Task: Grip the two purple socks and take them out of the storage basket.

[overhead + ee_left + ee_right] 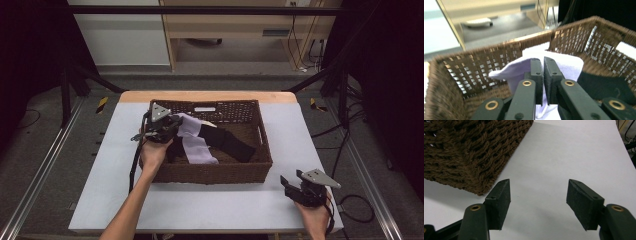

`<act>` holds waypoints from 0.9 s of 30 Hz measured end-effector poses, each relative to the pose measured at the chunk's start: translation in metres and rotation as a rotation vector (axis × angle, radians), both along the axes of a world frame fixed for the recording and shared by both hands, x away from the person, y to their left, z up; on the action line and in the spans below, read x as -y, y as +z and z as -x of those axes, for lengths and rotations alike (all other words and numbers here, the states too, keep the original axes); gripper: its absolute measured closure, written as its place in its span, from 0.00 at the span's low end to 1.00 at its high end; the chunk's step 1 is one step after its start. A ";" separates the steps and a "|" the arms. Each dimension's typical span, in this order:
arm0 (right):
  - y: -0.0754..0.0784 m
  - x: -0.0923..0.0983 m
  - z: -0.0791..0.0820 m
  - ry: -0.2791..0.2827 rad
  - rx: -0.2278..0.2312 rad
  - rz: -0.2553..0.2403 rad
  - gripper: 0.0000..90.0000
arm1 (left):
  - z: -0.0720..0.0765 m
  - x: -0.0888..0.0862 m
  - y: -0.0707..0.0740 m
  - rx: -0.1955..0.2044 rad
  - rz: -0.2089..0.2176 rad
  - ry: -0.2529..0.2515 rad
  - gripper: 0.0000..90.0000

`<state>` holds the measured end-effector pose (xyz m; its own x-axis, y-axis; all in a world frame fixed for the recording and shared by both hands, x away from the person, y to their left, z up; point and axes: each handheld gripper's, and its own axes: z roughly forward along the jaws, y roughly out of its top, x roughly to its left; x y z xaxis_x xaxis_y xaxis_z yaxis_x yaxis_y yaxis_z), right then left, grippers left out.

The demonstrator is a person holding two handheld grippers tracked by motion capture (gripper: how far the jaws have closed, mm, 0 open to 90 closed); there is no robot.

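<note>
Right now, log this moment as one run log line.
left tongs: shut on lilac cloth | right tongs: open, over white table | black cloth: lying in wicker basket

This looks like a lab set up for recording. The white-topped desk point(210, 200) stands inside a frame of black bars point(200, 10) and metal rails point(40, 175). Beyond the desk stands a light wooden cabinet point(225, 25), and loose cables point(345, 140) trail over the grey floor point(50, 135) beside it.

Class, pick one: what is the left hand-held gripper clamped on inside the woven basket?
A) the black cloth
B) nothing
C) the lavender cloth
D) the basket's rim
C: the left hand-held gripper has its jaws closed on the lavender cloth, above the black cloth.
</note>
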<state>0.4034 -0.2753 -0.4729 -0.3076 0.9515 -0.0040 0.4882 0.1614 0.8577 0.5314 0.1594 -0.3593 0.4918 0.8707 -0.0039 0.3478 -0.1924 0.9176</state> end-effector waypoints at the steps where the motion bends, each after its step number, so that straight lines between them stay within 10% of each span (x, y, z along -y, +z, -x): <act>1: 0.000 0.000 0.000 -0.001 0.000 -0.001 0.40 | 0.004 -0.001 0.005 0.017 0.018 -0.006 0.95; 27: 0.000 0.000 0.002 -0.010 -0.006 0.000 0.40 | 0.107 -0.025 0.059 0.177 0.146 -0.160 0.95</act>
